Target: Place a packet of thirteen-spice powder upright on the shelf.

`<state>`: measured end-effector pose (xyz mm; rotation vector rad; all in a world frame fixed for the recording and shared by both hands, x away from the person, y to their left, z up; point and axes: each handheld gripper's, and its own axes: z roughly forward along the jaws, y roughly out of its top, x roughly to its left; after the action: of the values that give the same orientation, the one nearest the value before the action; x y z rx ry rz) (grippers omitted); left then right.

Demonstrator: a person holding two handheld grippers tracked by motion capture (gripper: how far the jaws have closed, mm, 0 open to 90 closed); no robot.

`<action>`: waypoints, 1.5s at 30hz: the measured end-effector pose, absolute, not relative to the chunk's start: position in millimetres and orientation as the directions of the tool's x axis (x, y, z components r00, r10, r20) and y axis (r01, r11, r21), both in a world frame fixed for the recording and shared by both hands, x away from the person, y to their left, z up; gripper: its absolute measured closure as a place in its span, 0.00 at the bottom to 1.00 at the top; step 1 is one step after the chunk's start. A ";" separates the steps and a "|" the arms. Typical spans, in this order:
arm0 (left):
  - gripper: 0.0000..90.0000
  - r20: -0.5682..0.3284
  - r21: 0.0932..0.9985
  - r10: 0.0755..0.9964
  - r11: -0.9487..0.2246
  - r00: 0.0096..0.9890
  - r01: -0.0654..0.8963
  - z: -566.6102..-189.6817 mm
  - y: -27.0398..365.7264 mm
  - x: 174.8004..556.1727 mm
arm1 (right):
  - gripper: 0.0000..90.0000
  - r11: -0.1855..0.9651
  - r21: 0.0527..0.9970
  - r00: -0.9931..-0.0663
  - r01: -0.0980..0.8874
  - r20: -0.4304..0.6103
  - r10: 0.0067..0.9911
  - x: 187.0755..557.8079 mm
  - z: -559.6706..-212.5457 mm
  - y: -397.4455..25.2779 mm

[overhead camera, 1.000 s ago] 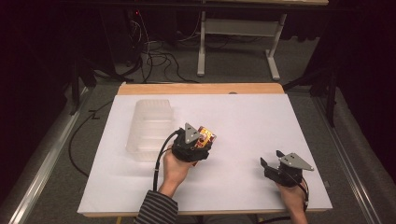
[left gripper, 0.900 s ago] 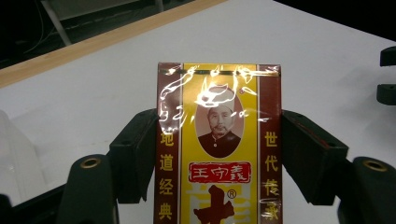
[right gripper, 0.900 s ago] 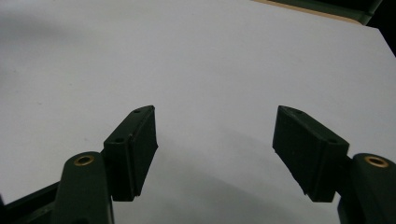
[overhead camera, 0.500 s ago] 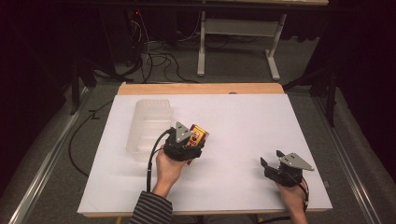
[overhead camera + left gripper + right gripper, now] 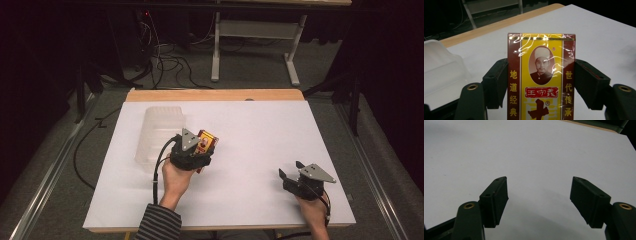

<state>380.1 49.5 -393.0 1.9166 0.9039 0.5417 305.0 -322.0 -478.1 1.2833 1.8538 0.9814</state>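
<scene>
Left gripper pinched a yellow-and-red packet between both jaws, one against each long edge, long axis running straight out along the jaws. Held above the surface, just beside a clear plastic container on its left, nearer that container than anything else. Judged a carry toward the container, so the short sideways gap and the packet's upright line mattered most. Right gripper rested well apart near the front right corner, jaws spread with nothing between them, only white surface beneath. Beyond the surface's wooden far edge, dim floor with loose cables and a white desk frame.
</scene>
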 end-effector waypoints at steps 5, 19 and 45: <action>0.36 0.009 0.879 0.783 -0.302 0.622 0.368 -388.3 55.1 382.9 | 0.34 0.237 0.864 -0.294 0.445 -0.108 0.950 305.0 -478.1 -322.2; 0.36 0.013 0.890 0.831 -0.263 0.557 0.373 -387.2 73.6 391.8 | 0.34 0.232 0.864 -0.296 0.447 -0.102 0.950 305.3 -478.2 -322.3; 0.36 0.040 0.894 0.887 -0.237 0.460 0.379 -389.3 104.9 394.2 | 0.34 0.234 0.862 -0.293 0.450 -0.105 0.950 305.1 -478.2 -321.5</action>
<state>394.2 104.9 -389.3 1.8169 1.0738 0.7144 305.1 -321.5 -478.2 1.2851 1.8572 0.9803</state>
